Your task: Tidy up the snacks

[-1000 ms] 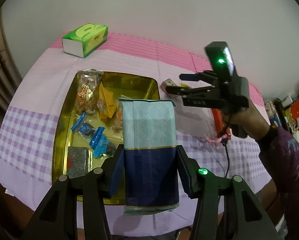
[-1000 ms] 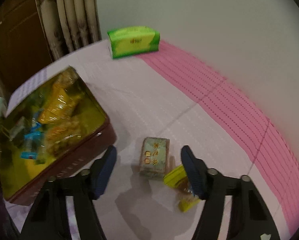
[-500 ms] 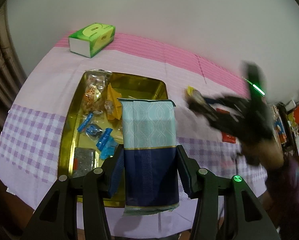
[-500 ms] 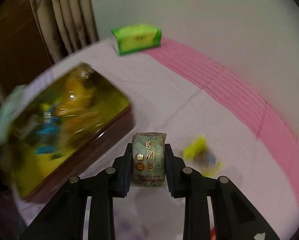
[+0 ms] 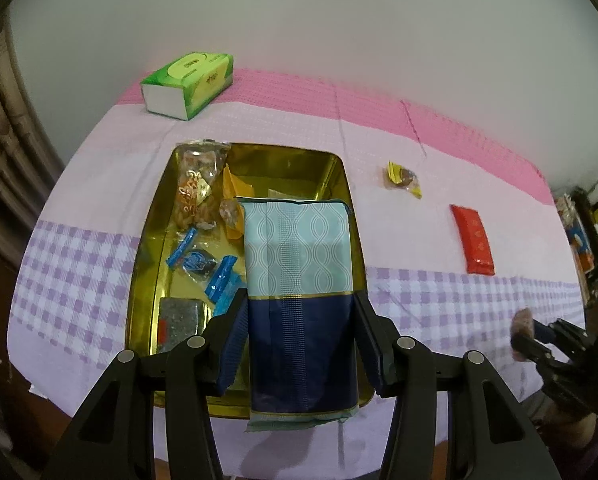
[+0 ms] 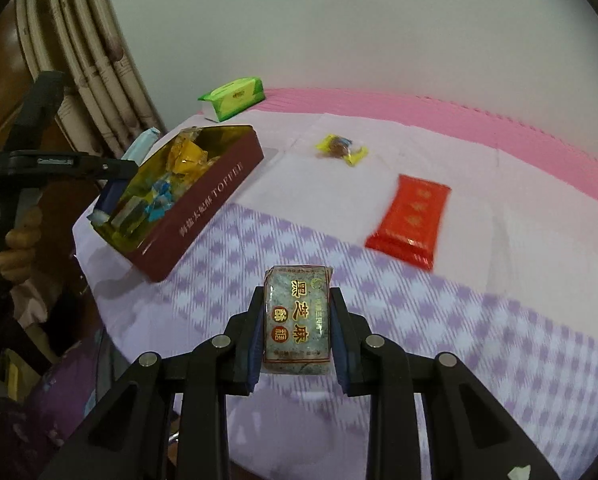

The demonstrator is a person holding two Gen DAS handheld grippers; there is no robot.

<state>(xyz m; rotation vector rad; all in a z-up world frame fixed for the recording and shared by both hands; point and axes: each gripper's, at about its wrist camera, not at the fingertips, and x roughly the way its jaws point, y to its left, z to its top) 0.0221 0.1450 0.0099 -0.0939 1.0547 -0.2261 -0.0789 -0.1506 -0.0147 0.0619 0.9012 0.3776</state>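
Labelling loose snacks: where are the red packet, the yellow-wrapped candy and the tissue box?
red packet (image 6: 409, 220), right wrist view, middle of wrapper
yellow-wrapped candy (image 6: 340, 149), right wrist view, brown centre
tissue box (image 5: 191, 80), left wrist view, green top

Glossy gold metal tin (image 5: 341, 184), woven cloth tablecloth (image 5: 79, 264), shiny red wrapper (image 5: 473, 240).

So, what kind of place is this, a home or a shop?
Most likely a home, perhaps a dining corner. A table under a pink and purple checked tablecloth stands against a plain wall, with a green tissue box on it, curtains beside it, and cluttered shelves at the far right of the left wrist view.
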